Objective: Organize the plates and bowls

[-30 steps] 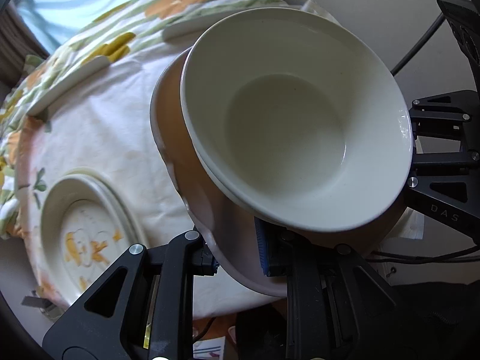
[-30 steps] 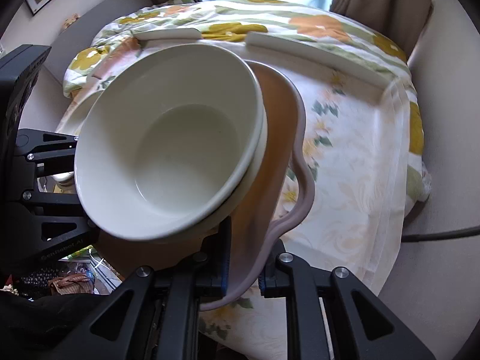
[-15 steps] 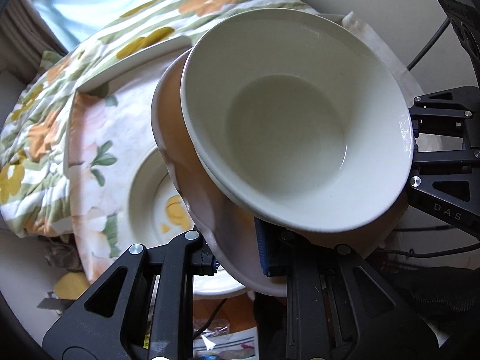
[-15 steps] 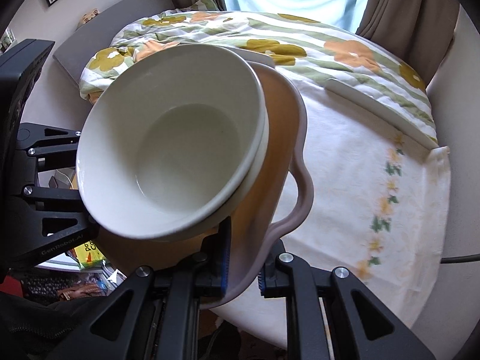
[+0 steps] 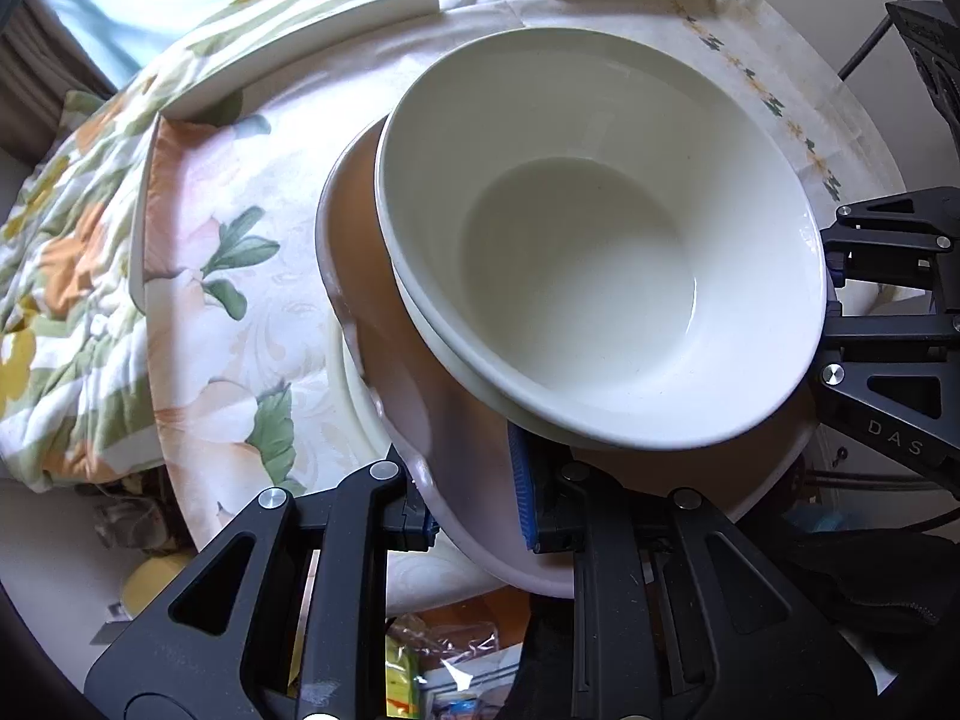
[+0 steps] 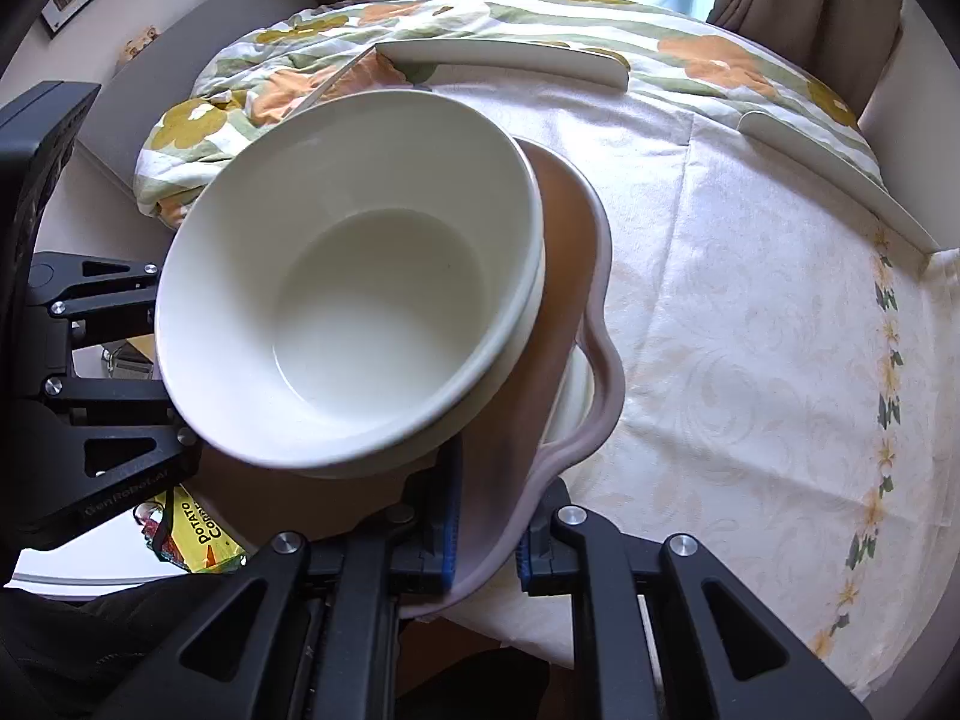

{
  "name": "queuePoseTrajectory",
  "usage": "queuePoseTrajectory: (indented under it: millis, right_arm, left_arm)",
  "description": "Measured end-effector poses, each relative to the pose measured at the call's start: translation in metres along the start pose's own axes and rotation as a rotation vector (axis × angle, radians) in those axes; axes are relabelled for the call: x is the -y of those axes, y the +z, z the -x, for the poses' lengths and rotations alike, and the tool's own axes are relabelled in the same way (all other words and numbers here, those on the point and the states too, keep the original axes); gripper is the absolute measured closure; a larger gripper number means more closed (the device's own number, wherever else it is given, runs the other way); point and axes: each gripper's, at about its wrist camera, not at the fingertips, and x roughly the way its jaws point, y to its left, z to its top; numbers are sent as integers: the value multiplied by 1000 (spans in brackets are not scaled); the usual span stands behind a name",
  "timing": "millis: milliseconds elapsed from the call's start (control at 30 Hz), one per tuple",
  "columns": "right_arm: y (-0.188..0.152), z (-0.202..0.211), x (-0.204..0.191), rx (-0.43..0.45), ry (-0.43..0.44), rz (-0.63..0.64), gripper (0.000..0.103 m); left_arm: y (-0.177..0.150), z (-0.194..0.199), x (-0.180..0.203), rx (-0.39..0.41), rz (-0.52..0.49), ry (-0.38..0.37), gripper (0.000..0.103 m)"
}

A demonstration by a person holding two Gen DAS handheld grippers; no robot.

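From the left wrist camera, the left hand-held gripper (image 5: 474,498) is closed tight on the edge of a wavy pink plate (image 5: 456,468). One blue pad sits on top of the plate and the other is under it. A white bowl (image 5: 600,240) sits on the plate, and it looks like a second white bowl is tucked under it, because two rims show. The plate is tipped and held up over the table (image 5: 252,276), which has a pale cloth with flowers. Part of a white plate (image 5: 354,384) lies on the table under the pink one. The other gripper shows at the right side, by the far edge of the pink plate. A flowery blanket (image 5: 66,228) lies past the table.

From the right wrist camera, the right hand-held gripper (image 6: 486,522) is also shut tight on the pink plate's (image 6: 576,276) edge, with a blue pad on each side of it. The white bowl (image 6: 354,300) sits on top, near the left. The left gripper shows at the left side. The table (image 6: 750,300) with its cloth is below, and a yellow packet (image 6: 198,534) is down low at the left.
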Motion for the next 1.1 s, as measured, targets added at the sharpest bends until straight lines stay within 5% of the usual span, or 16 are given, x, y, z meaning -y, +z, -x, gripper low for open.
queuePoseTrajectory:
  millis: [433, 1100]
  right_arm:
    - [-7, -6, -10, -3, -49, -45, 90]
    - [7, -4, -8, -116, -60, -77, 86]
  left_arm:
    - [-2, -9, -10, 7, -12, -28, 86]
    - [8, -7, -16, -126, -19, -68, 85]
